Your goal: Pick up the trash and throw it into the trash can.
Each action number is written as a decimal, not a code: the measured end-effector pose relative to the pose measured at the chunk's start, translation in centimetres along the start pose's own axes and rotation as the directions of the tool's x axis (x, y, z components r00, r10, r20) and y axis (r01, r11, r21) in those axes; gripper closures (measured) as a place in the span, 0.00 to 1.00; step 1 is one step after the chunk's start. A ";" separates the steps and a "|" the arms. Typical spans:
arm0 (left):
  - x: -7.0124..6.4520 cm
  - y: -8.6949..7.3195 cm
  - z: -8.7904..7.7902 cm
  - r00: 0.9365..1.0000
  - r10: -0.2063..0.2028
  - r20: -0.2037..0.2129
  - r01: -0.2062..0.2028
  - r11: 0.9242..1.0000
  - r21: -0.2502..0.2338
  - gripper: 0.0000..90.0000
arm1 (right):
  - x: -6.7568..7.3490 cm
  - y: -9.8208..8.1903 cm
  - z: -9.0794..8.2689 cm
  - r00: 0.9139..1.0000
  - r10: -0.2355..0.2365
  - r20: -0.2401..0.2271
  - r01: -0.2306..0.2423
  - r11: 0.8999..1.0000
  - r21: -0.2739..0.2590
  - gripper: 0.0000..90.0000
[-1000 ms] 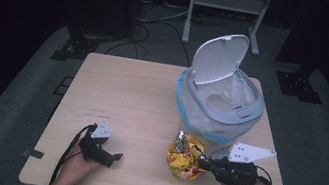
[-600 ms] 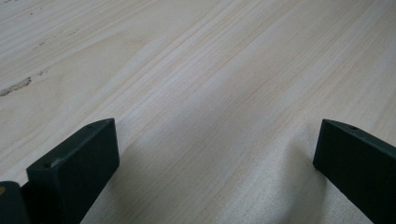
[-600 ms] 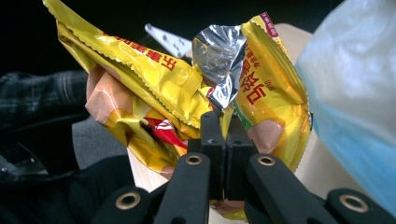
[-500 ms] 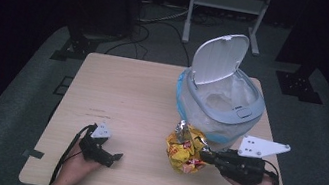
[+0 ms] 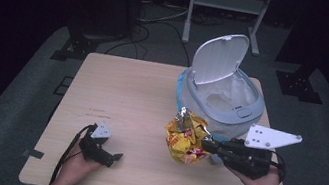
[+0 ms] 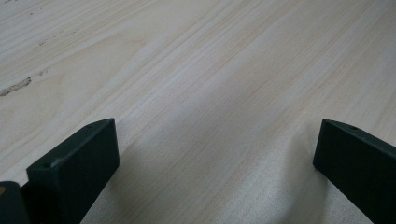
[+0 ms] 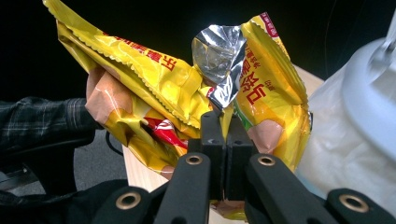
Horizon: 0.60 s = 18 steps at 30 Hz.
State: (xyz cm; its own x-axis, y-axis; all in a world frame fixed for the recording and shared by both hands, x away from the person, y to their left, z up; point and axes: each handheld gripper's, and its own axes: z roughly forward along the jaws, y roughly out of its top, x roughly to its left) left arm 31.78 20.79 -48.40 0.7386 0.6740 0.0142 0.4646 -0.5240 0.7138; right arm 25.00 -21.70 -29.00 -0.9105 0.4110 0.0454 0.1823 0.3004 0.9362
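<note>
The right gripper had its jaws clamped tight on a crumpled yellow bag, pinching a fold near the bag's lower edge so that the rest flared up and away from the tips. The bag hung clear of the table, just in front of the bin. The bin stood beyond the bag and a little toward the person's right, touching or almost touching it, with its lid tipped up at the back and the lined mouth open. The near rim looked like the only thing in the way, so the bag would probably need more height before going in. The left gripper, well apart, lay low over bare wood, jaws wide and holding nothing.
</note>
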 end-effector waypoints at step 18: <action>0.0 0.0 0.0 1.000 0.000 0.000 0.000 1.000 0.000 0.00 | -0.7 3.6 -2.2 0.999 -0.039 0.036 0.042 0.995 -0.088 0.99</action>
State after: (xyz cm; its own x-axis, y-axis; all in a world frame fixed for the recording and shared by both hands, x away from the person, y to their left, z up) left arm 31.78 20.79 -48.40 0.7386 0.6740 0.0141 0.4646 -0.5240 0.7139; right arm 25.44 -22.82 -24.88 -0.9029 0.4299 -0.0037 0.1104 0.2402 0.9644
